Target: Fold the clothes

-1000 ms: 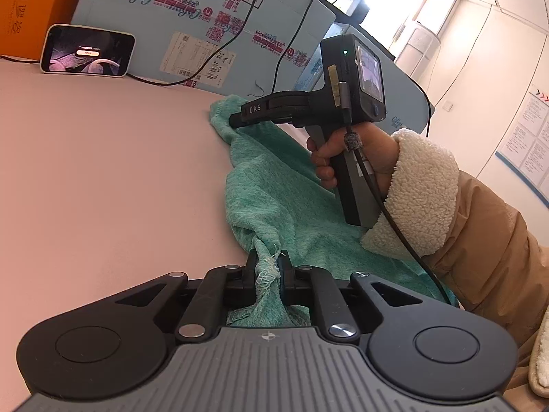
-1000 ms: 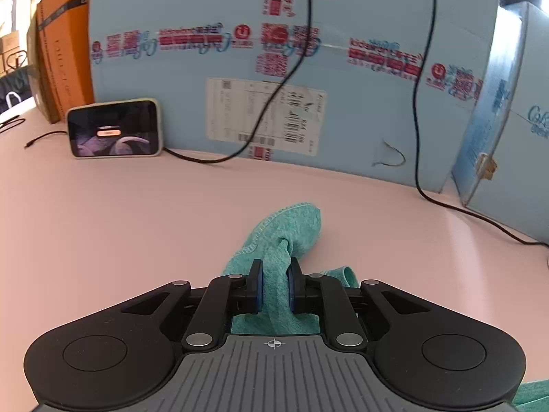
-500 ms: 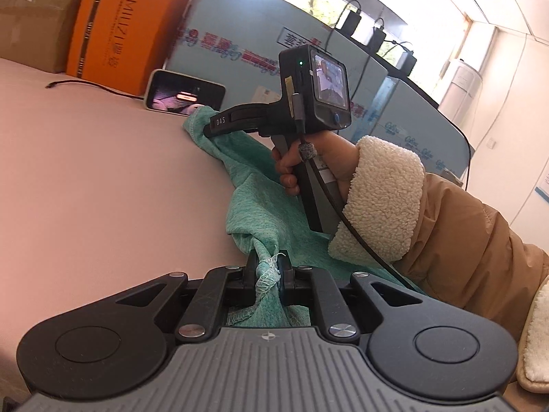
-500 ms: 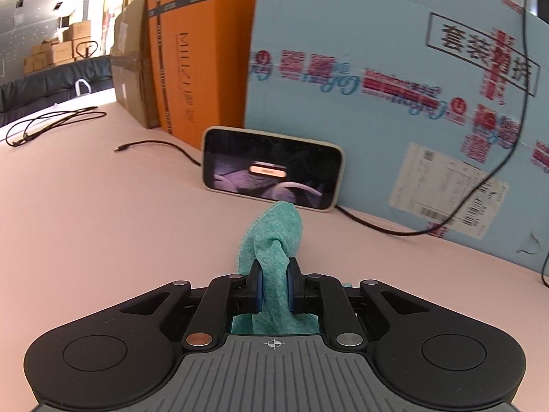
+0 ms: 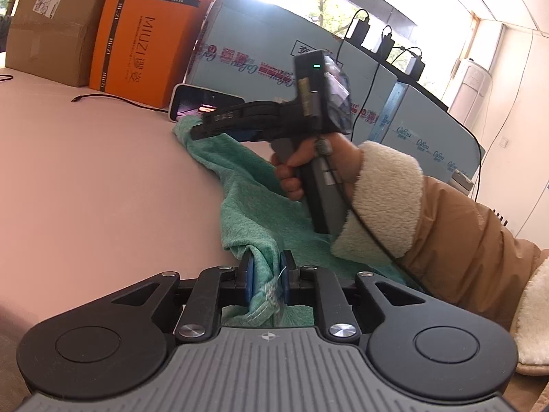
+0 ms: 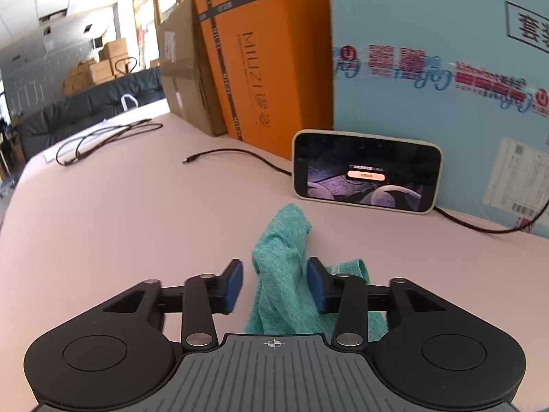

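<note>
A teal-green knit garment [image 5: 247, 185] lies stretched across the pink table [image 5: 85, 171] from near to far. My left gripper [image 5: 267, 273] has a bunched edge of it between its blue pads. The jaws are opening, and the cloth still touches both pads. In a person's hand with a fleece cuff, my right gripper [image 5: 199, 130] hovers over the garment's far corner. In the right wrist view, my right gripper [image 6: 274, 283] is opening. The garment [image 6: 281, 240] stands between the pads, leaning on the right pad and clear of the left one.
A phone [image 6: 367, 171] with a lit screen leans on pale blue cartons [image 6: 429, 51] just beyond the garment's corner. An orange box [image 6: 267, 51] and a brown carton [image 6: 182, 68] stand to its left. Loose cables [image 6: 103, 140] lie on the far table.
Both grippers carried the garment leftward toward the phone. The right jaws went from shut on the corner to wide apart. The left jaws have parted slightly.
</note>
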Available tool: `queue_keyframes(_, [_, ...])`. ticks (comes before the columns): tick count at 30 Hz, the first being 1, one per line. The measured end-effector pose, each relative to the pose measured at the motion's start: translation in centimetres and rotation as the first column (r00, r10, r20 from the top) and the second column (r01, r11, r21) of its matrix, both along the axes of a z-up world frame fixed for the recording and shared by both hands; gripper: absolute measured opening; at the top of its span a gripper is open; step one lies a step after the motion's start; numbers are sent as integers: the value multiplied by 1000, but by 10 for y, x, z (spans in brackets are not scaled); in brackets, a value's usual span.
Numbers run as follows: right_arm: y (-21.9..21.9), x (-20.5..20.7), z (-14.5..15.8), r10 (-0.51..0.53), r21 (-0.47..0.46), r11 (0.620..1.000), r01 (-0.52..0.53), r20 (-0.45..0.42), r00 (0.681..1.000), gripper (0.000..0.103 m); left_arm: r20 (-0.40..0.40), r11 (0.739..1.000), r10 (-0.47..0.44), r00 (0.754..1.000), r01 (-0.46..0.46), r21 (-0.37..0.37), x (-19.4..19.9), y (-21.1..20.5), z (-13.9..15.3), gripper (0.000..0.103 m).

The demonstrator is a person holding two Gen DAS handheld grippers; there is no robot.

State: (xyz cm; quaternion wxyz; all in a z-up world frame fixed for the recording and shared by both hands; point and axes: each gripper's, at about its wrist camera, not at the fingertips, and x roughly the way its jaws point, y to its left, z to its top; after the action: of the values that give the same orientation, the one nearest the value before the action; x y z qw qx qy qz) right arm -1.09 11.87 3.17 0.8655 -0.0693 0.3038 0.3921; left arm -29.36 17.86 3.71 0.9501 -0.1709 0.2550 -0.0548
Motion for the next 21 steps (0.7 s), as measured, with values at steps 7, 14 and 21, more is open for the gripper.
queue_keyframes(7, [-99,-4,21,-105,71,992,107,-41,994,69,-8,999,18,1000,-17,38,-12,1,-4,20])
queue_keyframes(14, [-245,-22,35,-316,86,945,317,-23,949,70,-1,995,54,999,-54,83,-13,1,4,34])
queue_keyframes(21, [-368,-40,45,-492,168,844,508,-131,861,74,36,987,59,998,-64,150,16,-9,33,58])
